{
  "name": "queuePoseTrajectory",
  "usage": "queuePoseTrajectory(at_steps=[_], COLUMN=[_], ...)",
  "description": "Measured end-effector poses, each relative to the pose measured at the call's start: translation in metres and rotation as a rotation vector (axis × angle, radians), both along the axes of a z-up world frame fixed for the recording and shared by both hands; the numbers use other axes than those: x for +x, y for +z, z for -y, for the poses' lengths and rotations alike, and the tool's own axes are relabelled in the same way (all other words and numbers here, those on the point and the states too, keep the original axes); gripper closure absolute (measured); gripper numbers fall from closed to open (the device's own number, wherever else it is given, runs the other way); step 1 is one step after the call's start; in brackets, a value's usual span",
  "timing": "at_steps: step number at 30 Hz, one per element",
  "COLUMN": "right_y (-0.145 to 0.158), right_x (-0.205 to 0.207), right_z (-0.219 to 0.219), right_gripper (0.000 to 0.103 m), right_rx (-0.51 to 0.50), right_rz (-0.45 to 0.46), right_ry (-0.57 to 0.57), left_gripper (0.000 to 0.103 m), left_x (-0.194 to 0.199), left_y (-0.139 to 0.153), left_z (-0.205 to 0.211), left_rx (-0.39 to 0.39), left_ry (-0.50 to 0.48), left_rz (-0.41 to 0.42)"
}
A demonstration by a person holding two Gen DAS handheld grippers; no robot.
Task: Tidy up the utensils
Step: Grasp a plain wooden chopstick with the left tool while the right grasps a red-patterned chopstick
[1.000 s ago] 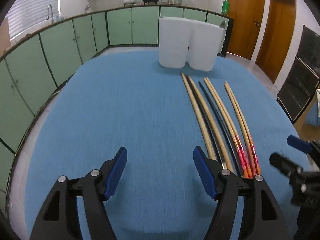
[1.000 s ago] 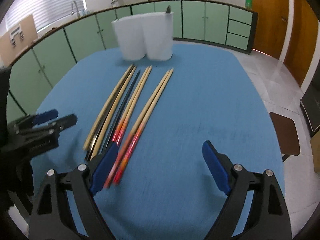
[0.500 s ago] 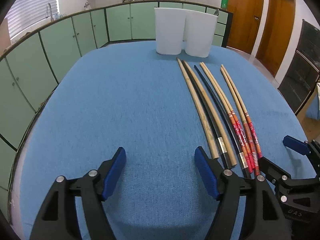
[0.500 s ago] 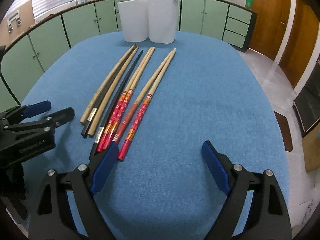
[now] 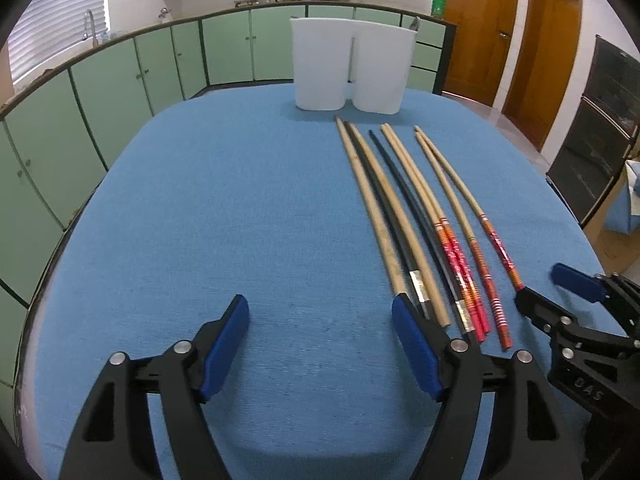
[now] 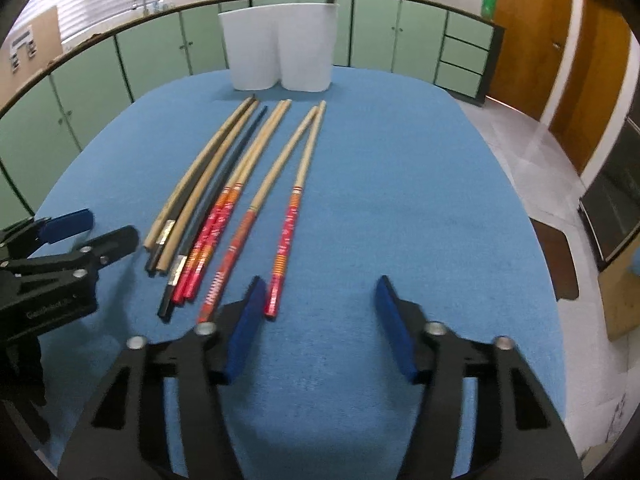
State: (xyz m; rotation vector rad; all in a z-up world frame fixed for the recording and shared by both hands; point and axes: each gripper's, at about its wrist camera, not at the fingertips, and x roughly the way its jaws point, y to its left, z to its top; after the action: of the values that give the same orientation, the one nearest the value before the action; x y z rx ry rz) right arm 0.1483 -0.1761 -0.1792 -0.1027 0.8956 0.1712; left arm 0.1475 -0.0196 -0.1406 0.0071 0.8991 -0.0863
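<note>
Down low over a blue desk [image 5: 240, 220]: left gripper [image 5: 320, 344], spread wide, nothing between its blue pads [image 5: 224, 344]. Right gripper [image 6: 318, 324], spread wide too, holding nothing, close above the blue cloth.

Laid flat on the desk, side by side: a row of long chopsticks [image 5: 416, 224], thin tips toward the far end, thick ends toward the grippers. Seen as a fan in the right wrist view [image 6: 240, 192].

From the left side of the row: two plain wood chopsticks [image 6: 192, 184] with a black chopstick partly hidden between them. Next, another black chopstick [image 6: 212, 216] with a silver band near its thick end. Then a tight pair with red and orange ends [image 6: 212, 236], touching each other. Last, two more red-ended chopsticks [image 6: 286, 240], split apart at the thick ends, close together at the tips.

Right pad of the left gripper [image 5: 416, 344] just beside the thick ends of the plain wood ones. Left pad of the right gripper [image 6: 244, 328] just beside the end of the last red chopstick.

Far back on the desk, past the tips: two white holders [image 5: 348, 68], upright, touching each other. Something dark poking over the rim of the right holder; too small to tell what.

Behind the desk: green cabinets [image 5: 120, 80] and brown doors [image 5: 480, 28].
</note>
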Motion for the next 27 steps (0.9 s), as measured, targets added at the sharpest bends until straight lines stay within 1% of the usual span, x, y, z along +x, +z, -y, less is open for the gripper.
queuePoseTrajectory(at_steps=[1, 3, 4, 9, 14, 22, 27], right_y=[0.000, 0.000, 0.000, 0.001, 0.000, -0.001, -0.002], right_x=[-0.002, -0.001, -0.002, 0.000, -0.001, -0.001, -0.001], right_z=[-0.001, -0.002, -0.002, 0.004, 0.005, 0.005, 0.004], right_gripper=[0.061, 0.072, 0.075, 0.083, 0.083, 0.083, 0.083], right_rx=[0.001, 0.005, 0.010, 0.024, 0.023, 0.028, 0.028], right_rz=[0.000, 0.003, 0.003, 0.001, 0.003, 0.006, 0.007], right_ry=[0.006, 0.018, 0.020, 0.011, 0.013, 0.014, 0.014], left_gripper=[0.030, 0.030, 0.030, 0.030, 0.030, 0.030, 0.038], left_x=[0.000, 0.001, 0.001, 0.000, -0.001, 0.003, 0.004], left_y=[0.000, -0.001, -0.001, -0.001, -0.003, -0.004, -0.003], left_z=[0.002, 0.005, 0.006, 0.011, 0.013, 0.012, 0.012], left_rx=[0.000, 0.000, -0.001, -0.001, 0.022, 0.031, 0.018], left_ry=[-0.006, -0.012, -0.016, -0.037, -0.036, -0.026, -0.019], left_rz=[-0.001, -0.002, -0.001, -0.009, -0.011, -0.010, -0.004])
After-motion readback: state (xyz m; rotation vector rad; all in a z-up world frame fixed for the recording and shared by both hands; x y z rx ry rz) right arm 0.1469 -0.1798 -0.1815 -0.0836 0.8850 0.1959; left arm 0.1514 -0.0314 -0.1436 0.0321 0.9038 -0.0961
